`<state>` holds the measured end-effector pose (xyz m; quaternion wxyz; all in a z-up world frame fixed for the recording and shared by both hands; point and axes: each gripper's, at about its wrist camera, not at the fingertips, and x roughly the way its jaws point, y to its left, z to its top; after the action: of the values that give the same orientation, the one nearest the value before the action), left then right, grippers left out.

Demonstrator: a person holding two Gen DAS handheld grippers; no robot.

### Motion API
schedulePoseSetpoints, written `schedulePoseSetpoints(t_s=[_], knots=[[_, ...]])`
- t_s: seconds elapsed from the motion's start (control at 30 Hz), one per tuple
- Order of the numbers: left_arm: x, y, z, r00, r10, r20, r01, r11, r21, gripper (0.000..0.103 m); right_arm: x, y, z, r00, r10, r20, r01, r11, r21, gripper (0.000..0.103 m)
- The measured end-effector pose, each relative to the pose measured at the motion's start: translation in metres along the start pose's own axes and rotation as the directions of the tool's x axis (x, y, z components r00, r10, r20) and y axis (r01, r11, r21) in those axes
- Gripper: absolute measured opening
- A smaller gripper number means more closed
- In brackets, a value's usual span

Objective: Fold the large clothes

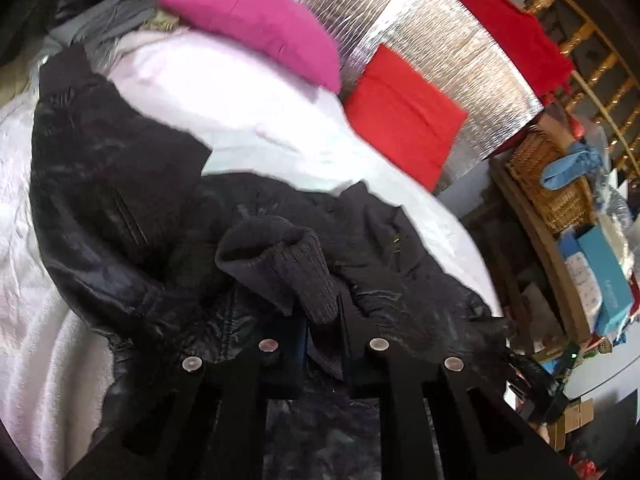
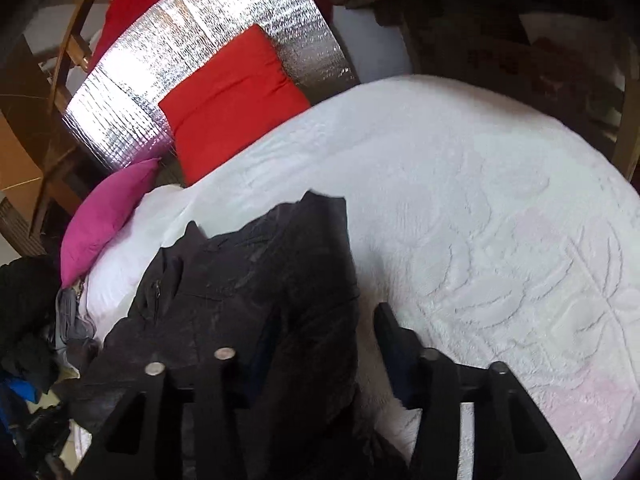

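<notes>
Left gripper (image 1: 324,316) jaws pinch jacket (image 1: 120,208) cuff (image 1: 280,256); right gripper (image 2: 328,320) half-open, holding nothing; fold sleeve flat across bed (image 2: 480,200).

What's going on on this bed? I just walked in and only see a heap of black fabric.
A person holding a gripper in each hand is folding a black jacket spread on the white bedspread. The left gripper is shut on the jacket's knit cuff. The right gripper sits over the jacket's edge with fabric between its jaws, which look apart. A pink cushion and a red cushion lie at the head of the bed.
</notes>
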<state>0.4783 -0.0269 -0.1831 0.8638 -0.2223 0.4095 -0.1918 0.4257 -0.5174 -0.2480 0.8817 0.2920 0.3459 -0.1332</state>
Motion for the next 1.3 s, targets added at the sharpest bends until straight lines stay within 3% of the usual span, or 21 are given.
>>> schedulePoseSetpoints(t_s=[0.1, 0.17, 0.27, 0.3, 0.37, 0.5, 0.6, 0.7, 0.77, 0.9, 1.1, 1.17, 1.3], knots=[[-0.016, 0.002, 0.002, 0.999, 0.021, 0.044, -0.022, 0.999, 0.026, 0.014, 0.003, 0.002, -0.001, 1.000, 0.020, -0.015, -0.020, 1.000, -0.008, 0.046], [-0.016, 0.010, 0.002, 0.998, 0.055, 0.027, -0.056, 0.998, 0.025, 0.017, 0.010, 0.008, -0.004, 0.999, 0.010, -0.038, -0.010, 1.000, -0.022, 0.046], [0.006, 0.034, 0.002, 0.986, 0.143, -0.087, -0.149, 0.987, -0.063, 0.030, 0.022, 0.011, -0.008, 0.995, -0.007, -0.097, 0.005, 1.000, -0.023, 0.048], [0.009, 0.044, 0.001, 0.982, 0.148, -0.118, -0.161, 0.981, -0.110, 0.039, 0.023, 0.009, -0.009, 0.994, -0.007, -0.108, 0.006, 1.000, -0.010, 0.051], [0.007, 0.060, 0.003, 0.985, 0.108, -0.135, -0.136, 0.967, -0.216, 0.045, 0.018, 0.006, -0.005, 0.995, -0.008, -0.104, 0.010, 1.000, 0.011, 0.056], [-0.019, 0.062, 0.013, 0.989, 0.142, -0.033, -0.146, 0.967, -0.209, 0.061, -0.013, 0.001, 0.005, 1.000, 0.004, 0.002, -0.004, 0.999, 0.049, 0.060], [-0.039, 0.058, 0.017, 0.986, 0.155, 0.070, -0.139, 0.972, -0.189, 0.065, -0.041, 0.007, 0.007, 0.993, 0.039, 0.110, -0.041, 0.999, 0.017, 0.067], [-0.037, 0.052, 0.017, 0.989, 0.125, 0.083, -0.110, 0.980, -0.165, 0.067, -0.061, 0.029, 0.002, 0.981, 0.110, 0.162, -0.099, 0.992, -0.075, 0.069], [-0.030, 0.045, 0.017, 0.991, 0.116, 0.069, -0.106, 0.985, -0.133, 0.067, -0.065, 0.048, -0.005, 0.977, 0.166, 0.132, -0.145, 0.977, -0.158, 0.069], [-0.013, 0.018, 0.006, 0.990, 0.132, 0.045, -0.131, 0.991, -0.018, 0.067, -0.046, 0.091, -0.034, 0.977, 0.211, -0.042, -0.214, 0.932, -0.292, 0.068], [0.004, -0.002, -0.003, 0.982, 0.187, 0.008, -0.187, 0.978, 0.091, 0.068, -0.004, 0.110, -0.070, 0.960, 0.151, -0.237, -0.222, 0.923, -0.313, 0.068], [0.015, -0.003, -0.005, 0.966, 0.257, -0.034, -0.250, 0.959, 0.134, 0.069, 0.008, 0.109, -0.076, 0.954, 0.113, -0.279, -0.202, 0.928, -0.314, 0.068], [0.032, 0.018, -0.005, 0.946, 0.294, -0.139, -0.287, 0.955, 0.072, 0.069, 0.014, 0.113, -0.083, 0.949, 0.079, -0.304, -0.189, 0.917, -0.352, 0.067]])
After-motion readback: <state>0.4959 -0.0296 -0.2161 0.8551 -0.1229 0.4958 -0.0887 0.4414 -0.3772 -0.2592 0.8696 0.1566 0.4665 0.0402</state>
